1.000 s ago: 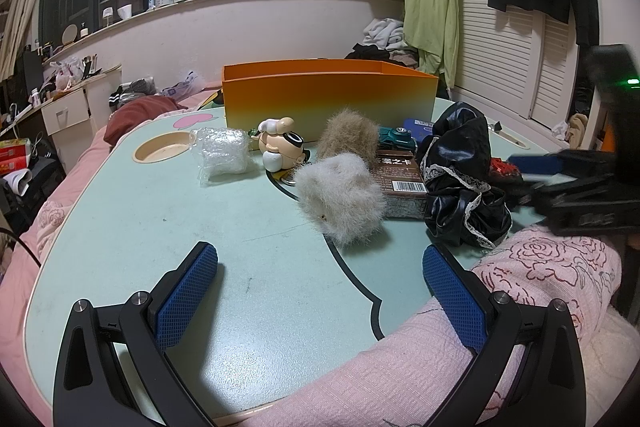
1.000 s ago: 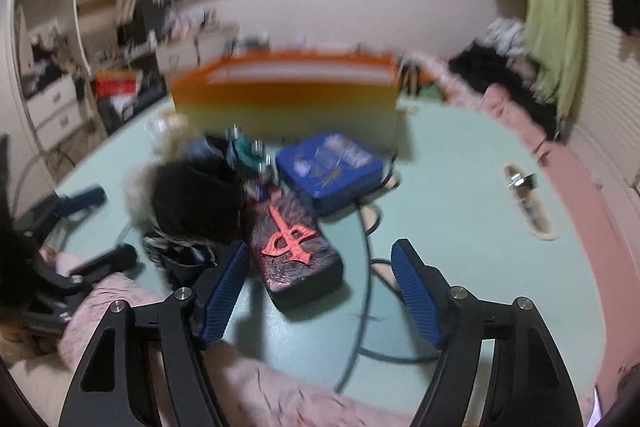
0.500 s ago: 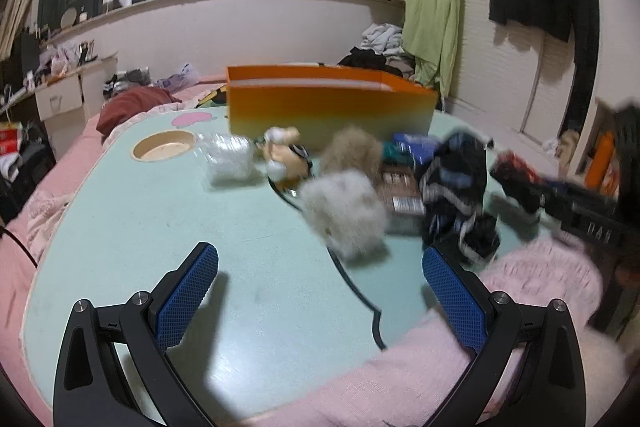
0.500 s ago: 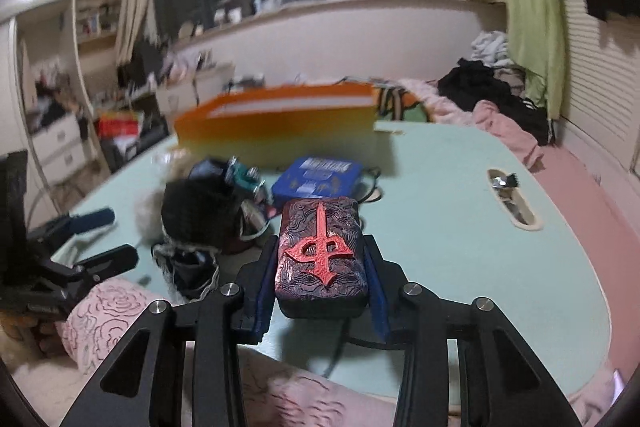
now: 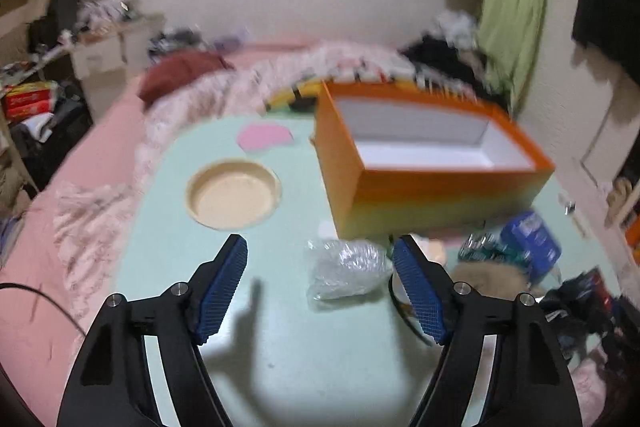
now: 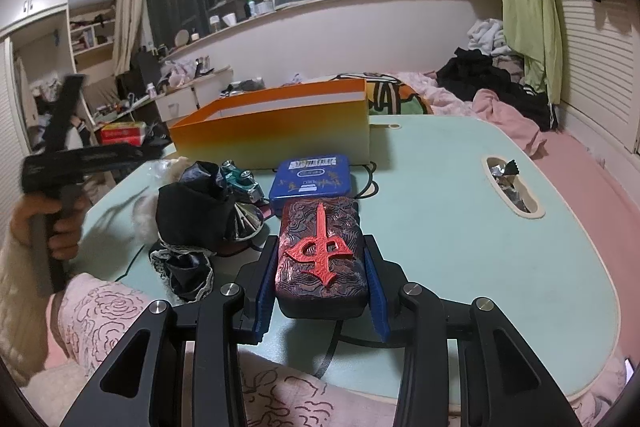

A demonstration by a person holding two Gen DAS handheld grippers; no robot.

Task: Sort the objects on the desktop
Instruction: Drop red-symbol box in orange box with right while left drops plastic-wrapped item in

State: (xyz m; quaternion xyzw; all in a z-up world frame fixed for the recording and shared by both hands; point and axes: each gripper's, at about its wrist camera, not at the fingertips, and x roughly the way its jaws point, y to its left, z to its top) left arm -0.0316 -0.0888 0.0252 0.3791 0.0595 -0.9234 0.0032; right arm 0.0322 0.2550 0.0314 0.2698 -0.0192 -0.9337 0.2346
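Dark embossed case (image 6: 321, 255) with a raised red emblem on its lid: clamped between the blue pads (image 6: 265, 291) of the right gripper (image 6: 320, 293), both pads pressed against its long sides, its body pointing straight ahead from the jaws and lifted above the mint-green table (image 6: 500, 267). Blue tin (image 6: 313, 179): just ahead of the case's far end, flat on the table. Toy car (image 6: 240, 181): ahead and left of the right gripper, beside the tin. Black lace-trimmed cloth (image 6: 192, 227): left of the right gripper, heaped on the table. Orange box (image 5: 436, 163): open-topped, white inside, ahead and right of the left gripper (image 5: 320, 287), beyond the tin in the right wrist view. Clear plastic bag (image 5: 346, 269): crumpled on the table between the left gripper's pads, nearer the right-hand one, neither pad pressing it; these jaws have just been closing and stand apart. Round recessed cup holder (image 5: 233, 193): ahead and left of the left gripper. A hand (image 6: 60, 227) holding the left gripper's handle appears far left of the right gripper.
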